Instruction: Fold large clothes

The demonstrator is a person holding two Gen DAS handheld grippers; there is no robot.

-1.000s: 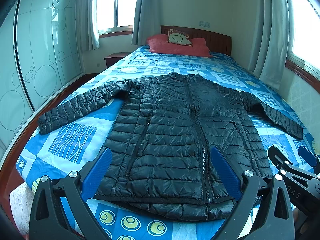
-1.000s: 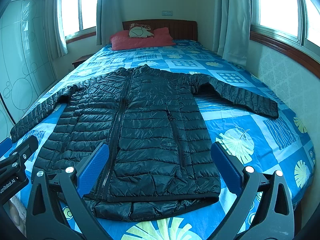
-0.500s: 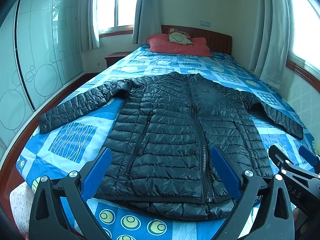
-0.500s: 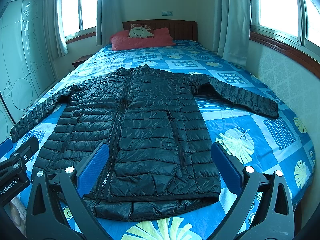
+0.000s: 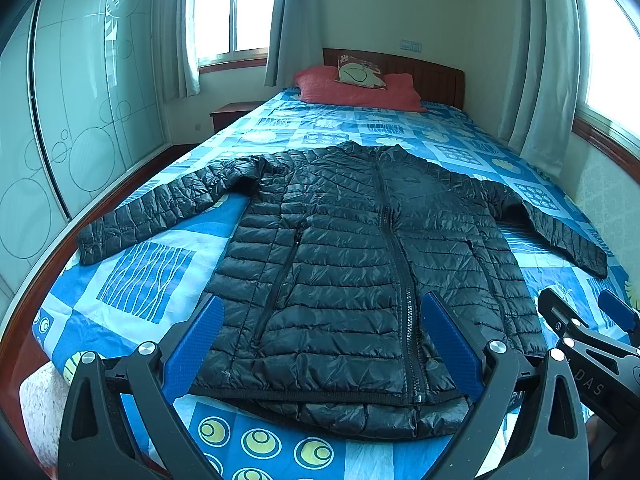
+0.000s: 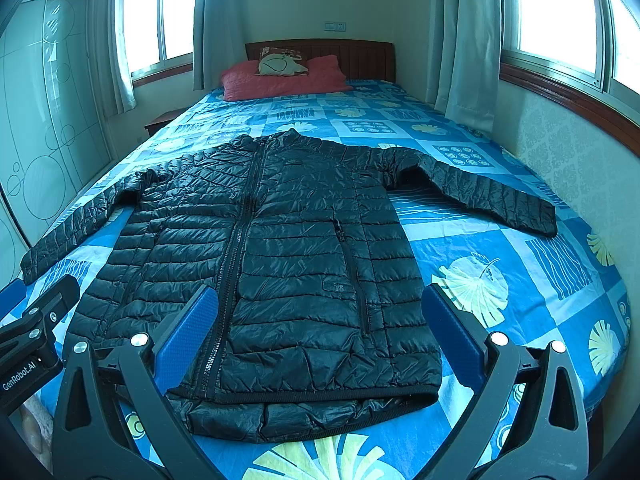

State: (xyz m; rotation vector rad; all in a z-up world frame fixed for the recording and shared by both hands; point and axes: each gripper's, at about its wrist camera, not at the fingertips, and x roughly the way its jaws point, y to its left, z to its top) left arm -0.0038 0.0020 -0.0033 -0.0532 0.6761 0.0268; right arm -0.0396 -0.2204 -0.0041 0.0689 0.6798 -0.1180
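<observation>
A black quilted puffer jacket (image 5: 360,264) lies flat, zipped, front up on the bed, both sleeves spread out to the sides; it also shows in the right wrist view (image 6: 280,264). My left gripper (image 5: 324,344) is open and empty, held above the jacket's hem near the bed's foot. My right gripper (image 6: 320,332) is open and empty, also above the hem. The right gripper's body shows at the right edge of the left view (image 5: 592,344); the left gripper's body shows at the left edge of the right view (image 6: 36,328).
The bed (image 5: 152,276) has a blue patterned sheet and red pillows (image 5: 356,88) at a wooden headboard. A glass wardrobe (image 5: 80,92) stands left, a nightstand (image 5: 232,114) beyond it. A wall with curtains (image 6: 464,40) and a window sill runs along the right.
</observation>
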